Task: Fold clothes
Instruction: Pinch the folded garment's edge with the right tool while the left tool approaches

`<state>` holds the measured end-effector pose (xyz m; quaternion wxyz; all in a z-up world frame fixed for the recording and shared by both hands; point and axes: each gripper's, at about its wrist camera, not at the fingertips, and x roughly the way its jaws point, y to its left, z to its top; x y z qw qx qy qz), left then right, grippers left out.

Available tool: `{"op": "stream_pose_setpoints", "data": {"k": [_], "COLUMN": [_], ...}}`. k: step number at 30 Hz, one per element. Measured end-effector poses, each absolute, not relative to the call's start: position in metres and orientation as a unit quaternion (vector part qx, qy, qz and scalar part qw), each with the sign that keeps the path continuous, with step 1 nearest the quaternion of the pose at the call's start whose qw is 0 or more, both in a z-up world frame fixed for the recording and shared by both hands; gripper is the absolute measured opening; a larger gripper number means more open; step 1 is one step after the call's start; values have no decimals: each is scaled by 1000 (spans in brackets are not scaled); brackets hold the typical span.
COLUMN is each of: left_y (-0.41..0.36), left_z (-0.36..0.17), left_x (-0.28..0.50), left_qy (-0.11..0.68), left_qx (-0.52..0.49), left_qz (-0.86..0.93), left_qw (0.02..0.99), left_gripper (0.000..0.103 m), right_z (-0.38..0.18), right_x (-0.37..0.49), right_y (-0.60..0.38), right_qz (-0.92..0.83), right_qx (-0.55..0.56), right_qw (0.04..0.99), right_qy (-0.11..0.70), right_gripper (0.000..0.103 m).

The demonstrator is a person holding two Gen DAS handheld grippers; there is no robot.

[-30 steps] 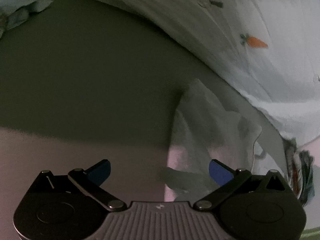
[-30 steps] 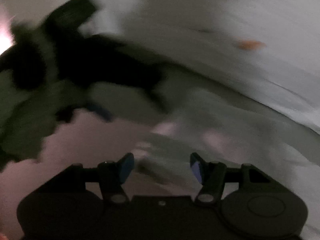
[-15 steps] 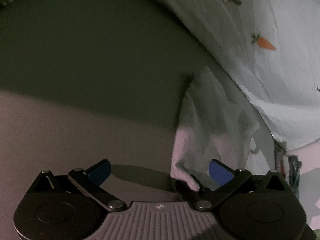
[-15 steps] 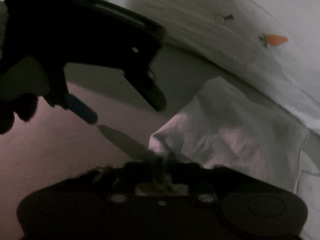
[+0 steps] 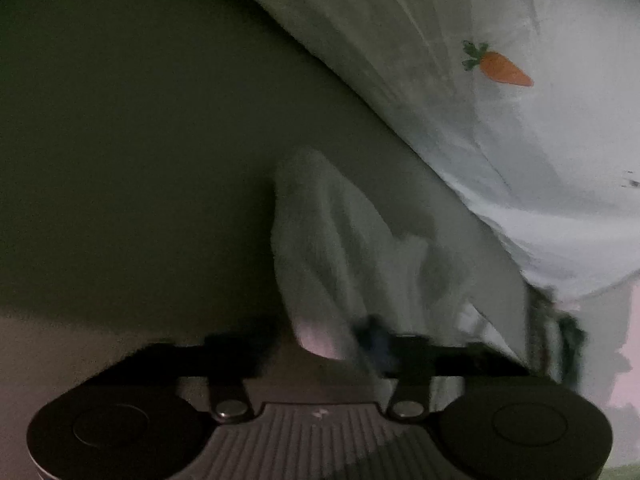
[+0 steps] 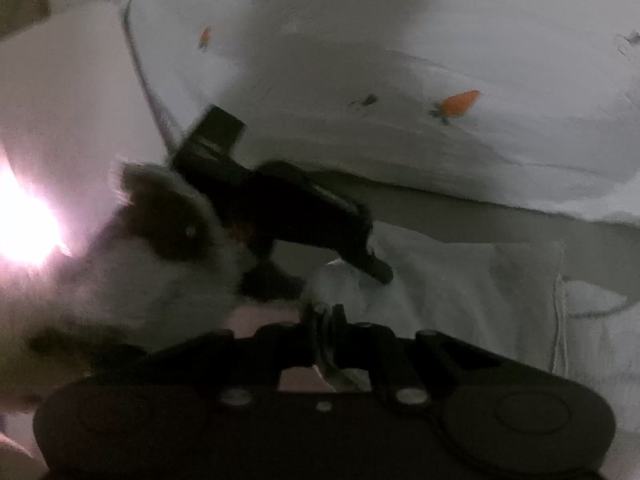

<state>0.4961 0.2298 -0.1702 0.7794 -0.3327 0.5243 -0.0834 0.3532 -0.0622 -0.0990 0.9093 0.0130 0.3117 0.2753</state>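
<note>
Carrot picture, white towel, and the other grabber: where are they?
carrot (image 5: 505, 67), left wrist view, middle of the orange body.
white towel (image 5: 340, 248), left wrist view, its raised fold.
left gripper (image 6: 376, 266), right wrist view, its dark fingertip end at the towel.

Small garment (image 5: 340, 248) before carrot-print sheet (image 5: 520, 140), probably apart

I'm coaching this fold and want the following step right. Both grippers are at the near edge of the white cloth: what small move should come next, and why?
Probably let the left gripper finish closing on the white cloth, whose edge lies between its jaws, before any lift. The right gripper is shut on the same cloth's edge. Lifting before both pinch could drag it unevenly toward the carrot-print sheet.
</note>
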Motion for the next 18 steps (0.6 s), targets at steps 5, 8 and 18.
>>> {"op": "stream_pose_setpoints", "data": {"k": [5, 8, 18], "left_y": [181, 133, -88], "left_z": [-125, -86, -53], "left_x": [511, 508, 479], "left_qy": [489, 457, 397], "left_qx": [-254, -176, 22], "left_qz": [-76, -108, -256], "left_qw": [831, 865, 881], "left_gripper": [11, 11, 35], "right_z": [-91, -80, -85], "right_x": [357, 354, 315], "right_y": [-100, -132, -303], "right_qz": [255, 238, 71], "right_qx": [73, 120, 277], "right_qw": [919, 923, 925], "right_qy": [293, 276, 249], "right_gripper": [7, 6, 8]}}
